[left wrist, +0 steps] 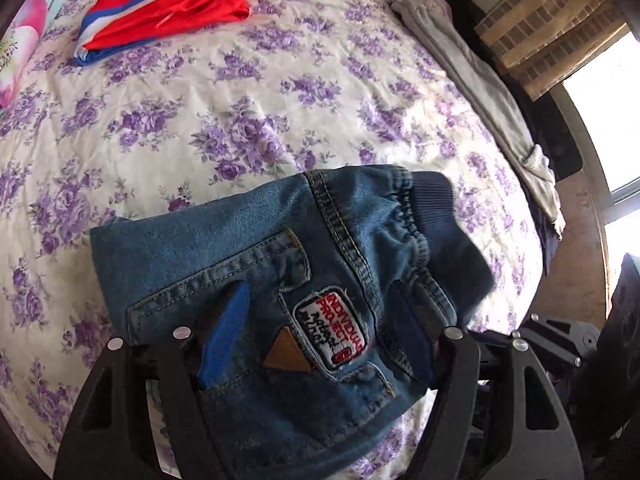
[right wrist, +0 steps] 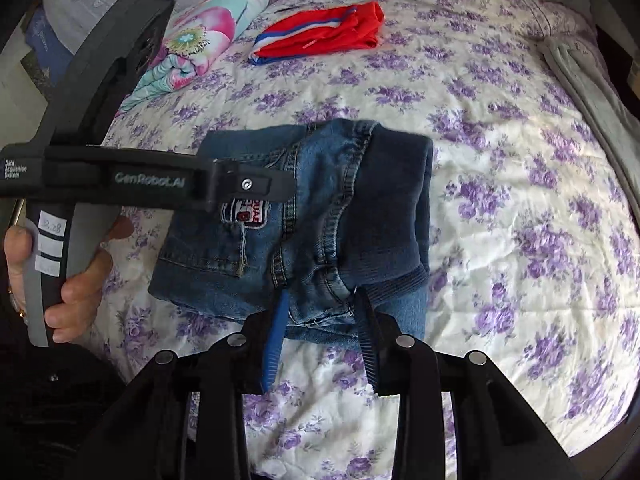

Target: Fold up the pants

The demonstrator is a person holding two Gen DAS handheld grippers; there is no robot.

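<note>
Small blue jeans (left wrist: 240,248) lie folded into a thick bundle on the flowered bedspread (left wrist: 200,120), patch pocket and dark ribbed waistband up. My left gripper (left wrist: 320,292) hovers over the patch, its fingers spread wide and open. In the right wrist view the jeans (right wrist: 384,200) sit mid-bed, and the left gripper (right wrist: 280,188), held by a hand (right wrist: 80,280), reaches in from the left over the patch. My right gripper (right wrist: 320,300) is at the bundle's near edge. Its blue and dark pads stand on either side of the fold and are shut on it.
Folded red shorts with a blue and white stripe (right wrist: 320,36) lie further up the bed. A rolled flowered blanket (right wrist: 200,40) is at the upper left. A grey garment (right wrist: 592,92) runs along the bed's right edge. A cardboard box (left wrist: 548,20) stands beyond the bed.
</note>
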